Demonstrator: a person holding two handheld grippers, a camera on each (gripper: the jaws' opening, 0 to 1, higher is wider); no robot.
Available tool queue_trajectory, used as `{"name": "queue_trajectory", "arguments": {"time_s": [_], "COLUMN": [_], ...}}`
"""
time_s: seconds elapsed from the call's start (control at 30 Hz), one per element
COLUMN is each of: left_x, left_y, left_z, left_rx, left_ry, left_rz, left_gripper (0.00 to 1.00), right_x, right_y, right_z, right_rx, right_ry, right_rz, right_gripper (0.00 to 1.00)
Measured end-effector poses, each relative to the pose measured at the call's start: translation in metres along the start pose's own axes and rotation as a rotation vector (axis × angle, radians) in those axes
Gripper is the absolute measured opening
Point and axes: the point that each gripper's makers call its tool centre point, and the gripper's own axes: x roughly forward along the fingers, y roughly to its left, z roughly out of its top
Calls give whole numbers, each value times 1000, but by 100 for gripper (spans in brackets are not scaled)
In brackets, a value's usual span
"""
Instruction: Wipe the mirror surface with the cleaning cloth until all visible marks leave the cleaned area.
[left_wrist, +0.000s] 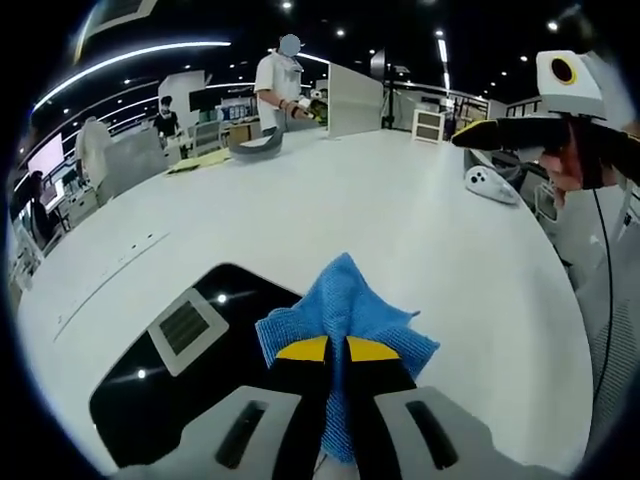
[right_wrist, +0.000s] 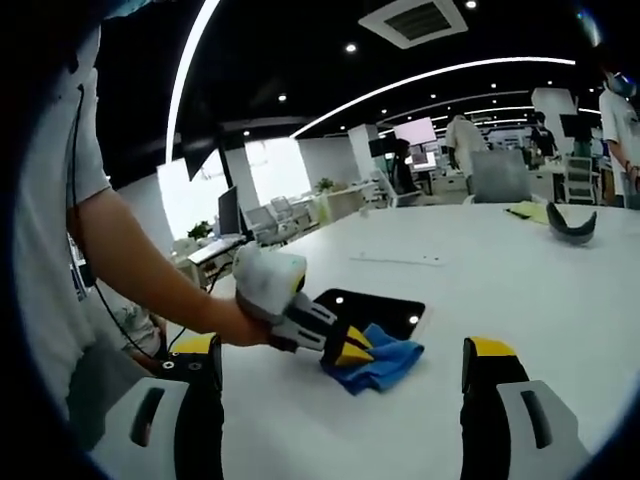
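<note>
Now left claw (left_wrist: 336, 352) pins cloth (left_wrist: 345, 300) over mirror (left_wrist: 170, 390) corner.

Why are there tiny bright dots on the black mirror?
Left gripper view: the mirror reflects the ceiling lights as small white spots and shows a ceiling vent; right gripper view: one spot glints on the mirror beside the blue cloth.

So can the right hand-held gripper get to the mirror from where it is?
Probably yes: the right hand-held gripper is open and holds nothing, with bare table between it and the mirror.
</note>
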Motion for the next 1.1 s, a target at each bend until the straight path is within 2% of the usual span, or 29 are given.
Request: {"name": "queue_trajectory", "arguments": {"time_s": [0.2,0.33,0.5,0.67,0.8,1.1], "left_x": [1,2,2,2,3,6], "left_y": [-1,-1,-2,0,-1,8], "left_z": [1,2,3,2,2,5], "left_rx": [1,-8,4,-28,17,-11], "left_ry": [-1,-3,13,10,25,5], "left_rz": [-9,-15,-24,-38,-40,-31], "left_gripper": [3,3,3,3,3,3], "right_x": [0,1,1,0,1,1], "right_y": [0,5,5,5,8,8], "right_z": [-4,0,-2,-1,-3,-6], "right_rx": [2,-11,-10,-11,-3,22], "right_ry": [13,-6,-1,-3,5,16], "right_rz": [0,24,17,16,25,28], "right_gripper": [100,100,100,100,100,99]}}
